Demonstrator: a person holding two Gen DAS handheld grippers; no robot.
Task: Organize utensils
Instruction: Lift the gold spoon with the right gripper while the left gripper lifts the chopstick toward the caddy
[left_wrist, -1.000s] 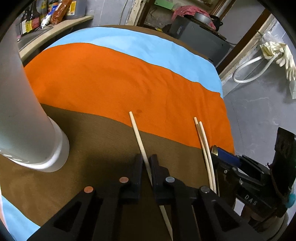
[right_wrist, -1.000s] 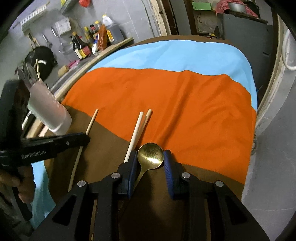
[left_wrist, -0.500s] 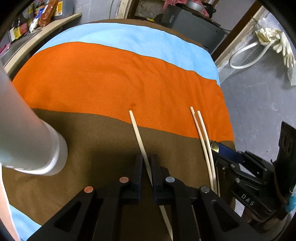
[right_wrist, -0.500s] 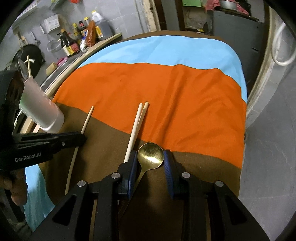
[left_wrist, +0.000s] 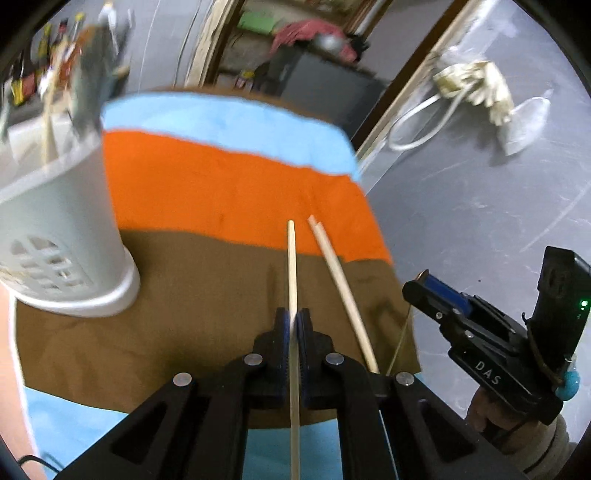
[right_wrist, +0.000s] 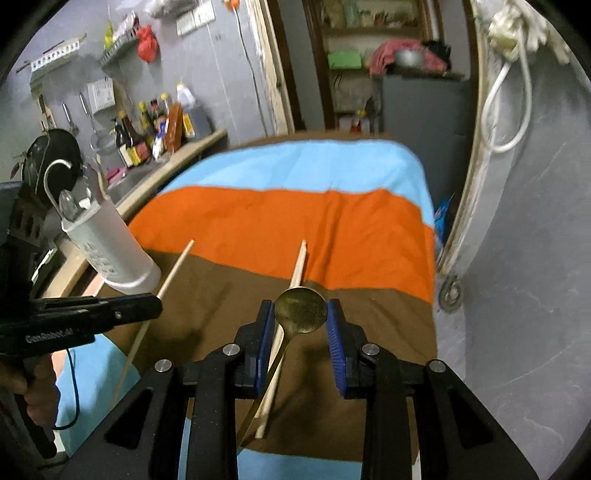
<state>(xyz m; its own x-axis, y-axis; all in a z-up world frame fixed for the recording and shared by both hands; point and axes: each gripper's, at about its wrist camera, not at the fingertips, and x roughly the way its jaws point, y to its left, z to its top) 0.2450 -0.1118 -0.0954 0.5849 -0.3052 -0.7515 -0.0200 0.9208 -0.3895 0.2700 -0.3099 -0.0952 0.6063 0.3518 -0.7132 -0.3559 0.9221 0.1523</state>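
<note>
Left gripper (left_wrist: 294, 322) is clamped tight on a single chopstick (left_wrist: 291, 266) poking out straight ahead, white utensil holder (left_wrist: 55, 229) off to its left. Right gripper (right_wrist: 300, 314) is squeezing a brass spoon (right_wrist: 301, 304) by the bowl, with the chopstick pair (right_wrist: 298, 266) lying on the striped cloth (right_wrist: 280, 218) underneath.

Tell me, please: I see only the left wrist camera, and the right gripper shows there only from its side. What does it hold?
Observer: The right gripper is shut on a gold spoon, with the bowl between its blue pads.
Operator: And the pair of chopsticks beside it?
Observer: The pair of chopsticks lies on the brown cloth band and runs below the spoon's handle. It does not look gripped.
Operator: Is the white holder empty?
Observer: No. The white holder has a wire loop utensil standing in it.
</note>
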